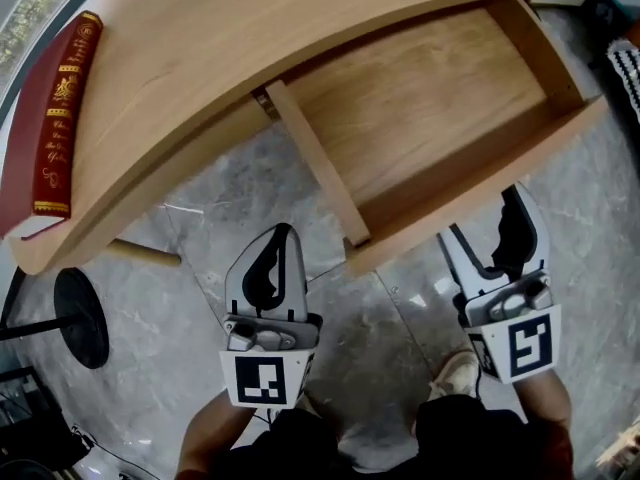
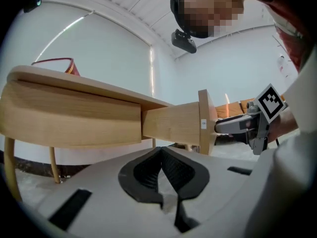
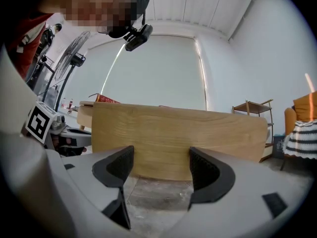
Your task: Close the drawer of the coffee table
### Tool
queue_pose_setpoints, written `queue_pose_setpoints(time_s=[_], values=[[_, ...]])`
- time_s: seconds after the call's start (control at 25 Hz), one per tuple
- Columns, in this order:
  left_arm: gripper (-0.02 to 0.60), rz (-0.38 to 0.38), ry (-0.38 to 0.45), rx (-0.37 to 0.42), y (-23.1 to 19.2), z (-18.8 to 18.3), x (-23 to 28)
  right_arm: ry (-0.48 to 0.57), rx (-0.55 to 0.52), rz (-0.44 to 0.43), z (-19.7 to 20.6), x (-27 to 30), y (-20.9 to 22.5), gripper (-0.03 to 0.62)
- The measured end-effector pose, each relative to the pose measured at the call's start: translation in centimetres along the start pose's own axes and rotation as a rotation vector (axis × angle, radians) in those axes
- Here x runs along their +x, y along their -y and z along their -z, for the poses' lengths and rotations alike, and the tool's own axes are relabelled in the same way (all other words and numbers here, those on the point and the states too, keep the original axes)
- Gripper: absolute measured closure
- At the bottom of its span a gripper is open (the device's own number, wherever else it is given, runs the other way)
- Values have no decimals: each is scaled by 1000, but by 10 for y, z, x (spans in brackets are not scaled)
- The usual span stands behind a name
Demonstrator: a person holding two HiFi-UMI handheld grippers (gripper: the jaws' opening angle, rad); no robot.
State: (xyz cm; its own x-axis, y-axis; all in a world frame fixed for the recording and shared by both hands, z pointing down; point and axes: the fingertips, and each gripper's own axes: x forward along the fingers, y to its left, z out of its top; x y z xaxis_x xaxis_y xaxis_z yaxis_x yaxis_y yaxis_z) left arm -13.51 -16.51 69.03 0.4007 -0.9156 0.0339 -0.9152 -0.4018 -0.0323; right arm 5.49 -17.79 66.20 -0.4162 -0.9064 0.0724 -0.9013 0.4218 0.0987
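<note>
The wooden coffee table (image 1: 250,28) has its drawer (image 1: 420,98) pulled far out toward me, and the drawer holds nothing. My right gripper (image 1: 490,230) stands open just in front of the drawer's front panel (image 3: 178,133), with nothing between its fingers. The panel fills the right gripper view straight ahead of the right gripper (image 3: 161,165). My left gripper (image 1: 282,234) is shut and empty. It sits to the left of the drawer's side wall (image 2: 173,123), below the table's front edge. In its own view the left gripper (image 2: 161,152) shows its pads meeting.
A dark red book (image 1: 55,118) lies on the table's left end. A black round stand base (image 1: 80,318) sits on the grey stone floor at the left. A table leg (image 1: 145,253) shows beneath the top. My shoe (image 1: 455,373) is below the right gripper.
</note>
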Motion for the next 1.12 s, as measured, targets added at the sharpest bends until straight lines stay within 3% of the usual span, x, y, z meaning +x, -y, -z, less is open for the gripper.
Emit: queue_pose_setpoints(time_s=[0.32, 0.52, 1.12], values=[[574, -16, -19, 15, 4, 2, -13, 28, -3, -9, -2, 1, -1, 267], [574, -49, 29, 14, 3, -4, -19, 62, -3, -26, -6, 2, -2, 264], [574, -64, 23, 2, 0, -1, -16, 54, 23, -47, -14, 28, 8, 263]])
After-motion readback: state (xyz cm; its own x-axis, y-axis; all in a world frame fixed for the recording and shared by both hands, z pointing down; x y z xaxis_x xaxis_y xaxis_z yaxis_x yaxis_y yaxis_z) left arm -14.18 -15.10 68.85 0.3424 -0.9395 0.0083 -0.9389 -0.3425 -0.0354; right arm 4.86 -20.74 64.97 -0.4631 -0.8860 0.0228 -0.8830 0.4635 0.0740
